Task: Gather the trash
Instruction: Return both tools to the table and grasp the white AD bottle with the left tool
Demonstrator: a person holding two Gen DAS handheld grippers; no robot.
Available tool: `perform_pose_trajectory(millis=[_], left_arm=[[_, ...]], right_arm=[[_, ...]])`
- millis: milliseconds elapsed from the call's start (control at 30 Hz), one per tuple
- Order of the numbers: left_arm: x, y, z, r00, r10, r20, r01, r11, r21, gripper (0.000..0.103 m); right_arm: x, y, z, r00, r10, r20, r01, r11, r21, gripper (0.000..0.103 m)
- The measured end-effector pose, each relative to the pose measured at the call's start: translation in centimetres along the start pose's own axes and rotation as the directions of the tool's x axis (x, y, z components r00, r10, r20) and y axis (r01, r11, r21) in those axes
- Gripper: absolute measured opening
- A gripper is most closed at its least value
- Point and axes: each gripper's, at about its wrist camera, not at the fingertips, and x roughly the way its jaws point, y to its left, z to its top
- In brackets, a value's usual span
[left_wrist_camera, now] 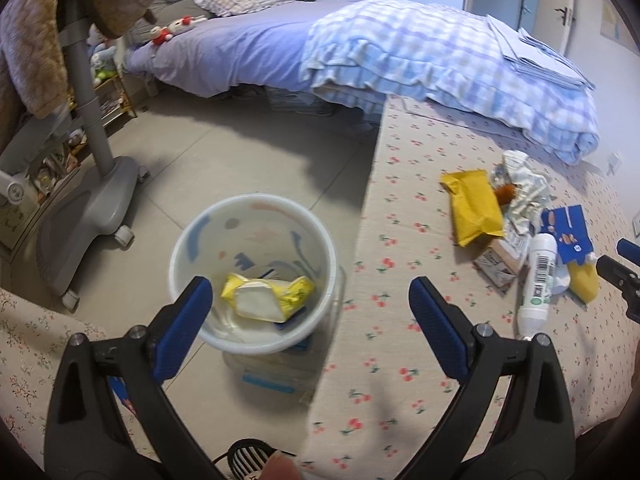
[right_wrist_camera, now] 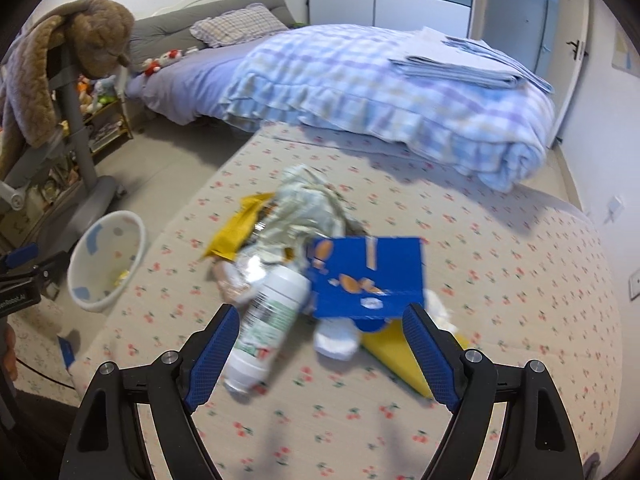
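My left gripper point(left_wrist_camera: 310, 286) hangs open above a white patterned bin point(left_wrist_camera: 188, 240) on the floor, with nothing between its fingers. In the bin lies a yellow wrapper point(left_wrist_camera: 268, 294). A trash pile lies on the cherry-print mat point(right_wrist_camera: 500, 280): a white bottle point(right_wrist_camera: 268, 320), a blue carton point(right_wrist_camera: 368, 276), a yellow bag point(right_wrist_camera: 236, 232), crumpled plastic point(right_wrist_camera: 308, 204) and a flat yellow piece point(right_wrist_camera: 400, 356). My right gripper point(right_wrist_camera: 320, 312) stands open just over the bottle and carton; its pads press on neither. The bin point(right_wrist_camera: 92, 280) lies left of the pile.
A bed with a checked quilt point(right_wrist_camera: 380, 92) stands behind the mat. A grey wheeled chair base point(left_wrist_camera: 96, 200) and a toy shelf point(left_wrist_camera: 108, 92) are left of the bin. A clear box point(left_wrist_camera: 276, 372) sits under the bin's near side.
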Motion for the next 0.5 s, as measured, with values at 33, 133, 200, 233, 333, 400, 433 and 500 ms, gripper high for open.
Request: perform_pose_trajectory(millis=[33,133,200,233,333,400,433,500], left_arm=[[0.0,-0.6,0.0,1.000,-0.007,-0.002,0.007,1.000,0.007,0.098],[0.3,-2.3,0.1,0.999,-0.035,-0.016,0.036,0.999,0.023,0.098],[0.5,-3.3,0.1,0.998,-0.057,-0.032,0.058,0.998,0.031,0.098],[0.6,-4.0,0.0,0.996,-0.072,-0.042,0.074,0.997,0.036,0.098],[1.0,-6.0,0.0,0.992,-0.107,-0.066,0.111,0.992,0.054,0.098],[1.2,-7.2,-0.1,0.988,-0.130,-0.080,0.135,0.989,0.065,0.098],[1.4,-8.0,-0.1,0.985,-0.146,-0.090,0.153,0.986,0.069,0.098],[1.7,-9.1,-0.1,0.979,-0.172,-0.106,0.180,0.981,0.068,0.098]], right_arm=[[-0.1,-0.5,-0.3,1.000,-0.006,-0.004,0.006,1.000,0.006,0.085],[-0.1,-2.0,-0.8,1.000,-0.021,-0.013,0.022,0.999,0.023,0.085],[-0.3,-3.0,-1.2,0.999,-0.031,-0.020,0.032,0.999,0.039,0.085],[-0.3,-3.4,-1.4,0.999,-0.035,-0.022,0.036,0.998,0.047,0.085],[-0.5,-4.8,-1.8,0.999,-0.042,-0.029,0.044,0.996,0.074,0.085],[-0.6,-5.8,-2.2,0.998,-0.047,-0.033,0.050,0.994,0.092,0.085],[-0.6,-6.2,-2.4,0.998,-0.050,-0.036,0.053,0.994,0.101,0.085],[-0.6,-7.3,-2.9,0.997,-0.055,-0.046,0.060,0.991,0.123,0.085]])
